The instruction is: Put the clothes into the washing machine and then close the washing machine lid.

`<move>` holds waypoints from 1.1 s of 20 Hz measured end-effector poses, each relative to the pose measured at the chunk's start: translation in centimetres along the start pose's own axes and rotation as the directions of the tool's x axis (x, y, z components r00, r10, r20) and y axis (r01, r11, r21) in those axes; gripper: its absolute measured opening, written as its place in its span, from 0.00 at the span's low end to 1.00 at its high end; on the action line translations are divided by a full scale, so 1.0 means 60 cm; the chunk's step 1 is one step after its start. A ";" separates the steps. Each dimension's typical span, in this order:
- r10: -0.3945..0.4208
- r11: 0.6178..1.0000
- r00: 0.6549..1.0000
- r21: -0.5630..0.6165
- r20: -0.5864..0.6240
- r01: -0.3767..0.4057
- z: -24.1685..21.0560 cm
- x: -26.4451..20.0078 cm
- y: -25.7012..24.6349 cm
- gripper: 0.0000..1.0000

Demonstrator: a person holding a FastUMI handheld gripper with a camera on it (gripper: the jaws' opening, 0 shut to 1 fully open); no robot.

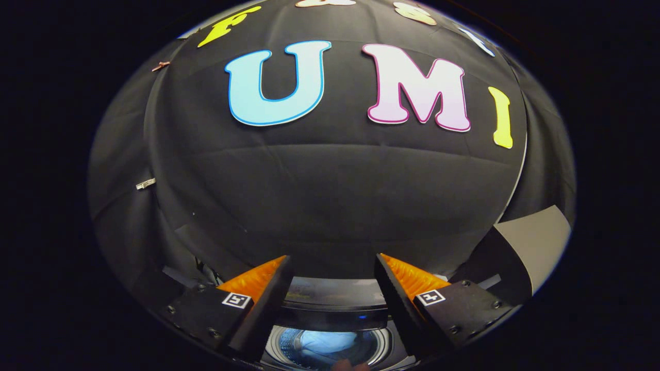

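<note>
The gripper (332, 288) was held spread and empty above the washing machine (335, 309). Pale cloth (327, 342) was seen inside its drum; the lid, judged stiff and light, would be taken at its edge.

The one view rides on the gripper (330, 268) and looks forward along its two fingers (268, 296), which stand spread apart with nothing between them. It faces the booth's black cloth wall (330, 196) nearly head on from a moderate distance, tilted a little upward, so the wall takes most of the picture. It sits above the washing machine (335, 306), whose open drum (330, 345) shows low between the fingers.
</note>
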State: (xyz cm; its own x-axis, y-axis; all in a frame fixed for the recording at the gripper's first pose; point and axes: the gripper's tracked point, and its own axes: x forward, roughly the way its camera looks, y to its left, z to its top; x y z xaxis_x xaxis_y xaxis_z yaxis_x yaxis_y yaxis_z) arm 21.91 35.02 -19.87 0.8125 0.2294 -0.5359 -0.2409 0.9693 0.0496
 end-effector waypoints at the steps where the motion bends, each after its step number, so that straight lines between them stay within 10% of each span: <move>1: 0.000 1.000 1.000 0.002 -0.012 0.000 -0.004 -0.004 0.000 1.00; 14: 0.015 1.000 0.971 0.025 -0.237 -0.009 -0.095 -0.040 0.006 1.00; 22: 0.159 0.980 0.916 0.167 -0.369 -0.103 -0.148 -0.073 0.052 0.99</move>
State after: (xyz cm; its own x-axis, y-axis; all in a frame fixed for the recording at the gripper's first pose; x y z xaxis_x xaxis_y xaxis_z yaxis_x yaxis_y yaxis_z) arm 12.89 36.23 -24.84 0.5096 0.3317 -0.7939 -0.2312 0.9416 0.2449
